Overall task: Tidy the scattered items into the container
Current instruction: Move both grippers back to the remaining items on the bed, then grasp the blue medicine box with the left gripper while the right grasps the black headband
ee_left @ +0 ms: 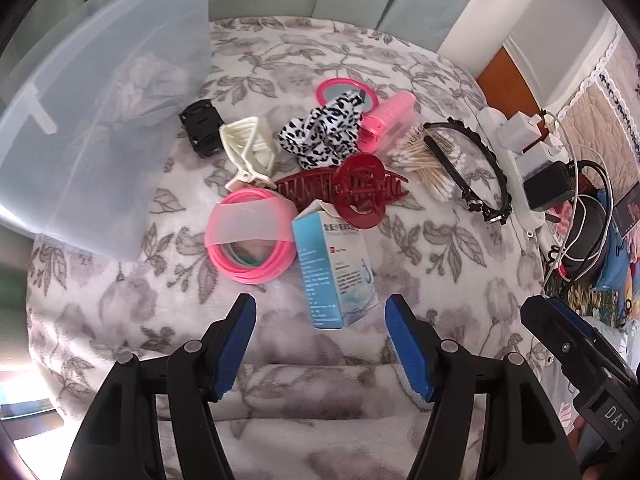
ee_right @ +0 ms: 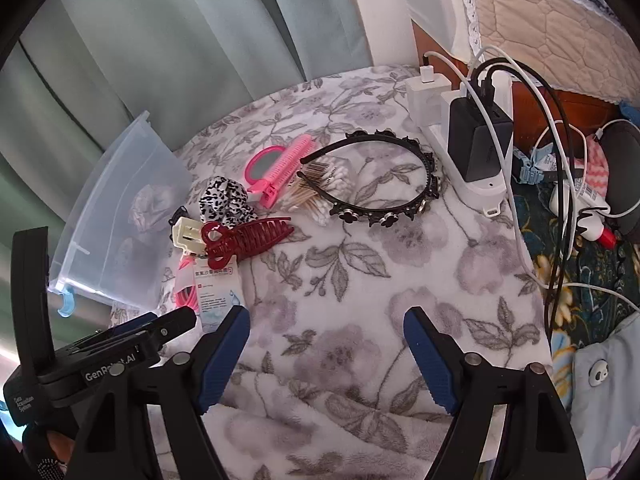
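On a floral blanket lie scattered items: a light-blue carton [ee_left: 336,272], pink hoops with a white band [ee_left: 250,236], a dark-red hair claw [ee_left: 352,192], a cream claw [ee_left: 250,152], a black claw [ee_left: 202,126], a leopard-print scrunchie [ee_left: 320,130], a pink mirror [ee_left: 346,92], a pink roller [ee_left: 386,120], cotton swabs [ee_left: 424,164] and a black headband [ee_right: 384,172]. The clear plastic container [ee_left: 100,128] stands at the left. My left gripper [ee_left: 320,310] is open, just short of the carton. My right gripper [ee_right: 326,322] is open over bare blanket, nothing between its fingers.
A white power strip [ee_right: 460,128] with a black charger [ee_right: 478,144] and several cables lies right of the headband. Beyond it sit clutter and a quilted bed cover [ee_right: 540,28]. Green curtains [ee_right: 160,40] hang behind. The blanket's edge drops off at the left.
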Available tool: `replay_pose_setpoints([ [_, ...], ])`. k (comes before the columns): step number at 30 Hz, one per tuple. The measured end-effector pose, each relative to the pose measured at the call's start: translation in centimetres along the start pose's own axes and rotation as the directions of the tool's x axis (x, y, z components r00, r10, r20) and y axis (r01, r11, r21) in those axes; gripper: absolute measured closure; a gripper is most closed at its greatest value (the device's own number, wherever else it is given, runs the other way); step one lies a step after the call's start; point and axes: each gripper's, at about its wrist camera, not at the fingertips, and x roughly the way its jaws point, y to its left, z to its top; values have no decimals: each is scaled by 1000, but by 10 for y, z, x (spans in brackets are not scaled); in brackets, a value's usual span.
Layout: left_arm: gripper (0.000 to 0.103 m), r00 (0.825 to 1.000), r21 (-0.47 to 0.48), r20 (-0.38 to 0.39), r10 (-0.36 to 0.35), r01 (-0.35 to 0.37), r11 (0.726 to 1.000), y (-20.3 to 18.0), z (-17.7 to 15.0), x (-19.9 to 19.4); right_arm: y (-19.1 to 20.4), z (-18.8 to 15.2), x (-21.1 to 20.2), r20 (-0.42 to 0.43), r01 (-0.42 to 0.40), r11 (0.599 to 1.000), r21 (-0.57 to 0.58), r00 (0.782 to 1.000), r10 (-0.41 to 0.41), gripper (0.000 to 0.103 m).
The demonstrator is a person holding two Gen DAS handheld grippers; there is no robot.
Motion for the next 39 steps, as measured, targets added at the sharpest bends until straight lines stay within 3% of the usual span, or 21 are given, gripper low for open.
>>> replay_pose_setpoints([
  [8,35,993,-92,-81,-84,76,993,9,1,31,-10,1,15,-36,30,999,11,999,-29,23],
  [13,49,991,-131,-87,-99,87,988,11,3,41,-16,2,25,-51,37,999,25,998,-36,23],
  [17,55,990,-147,-79,-117,104,984,11,8,44,-16,10,31,-48,44,999,8,998,-43,24],
  [19,61,989,-151,-72,-127,115,982,12,10,44,-14,17,33,-40,47,999,-13,998,-48,25],
  [23,64,988,-160,-64,-144,132,978,13,11,45,-7,35,43,-32,57,995,-77,998,-59,27],
  [25,74,987,-170,-60,-148,136,976,16,10,45,-3,44,52,-37,72,990,-119,996,-77,30],
  [35,74,985,-179,-53,-165,153,972,23,9,45,19,70,104,-91,126,944,-304,983,-160,39],
  [39,74,984,-179,-55,-168,156,971,22,9,47,18,72,118,-107,155,921,-358,973,-206,52],
])
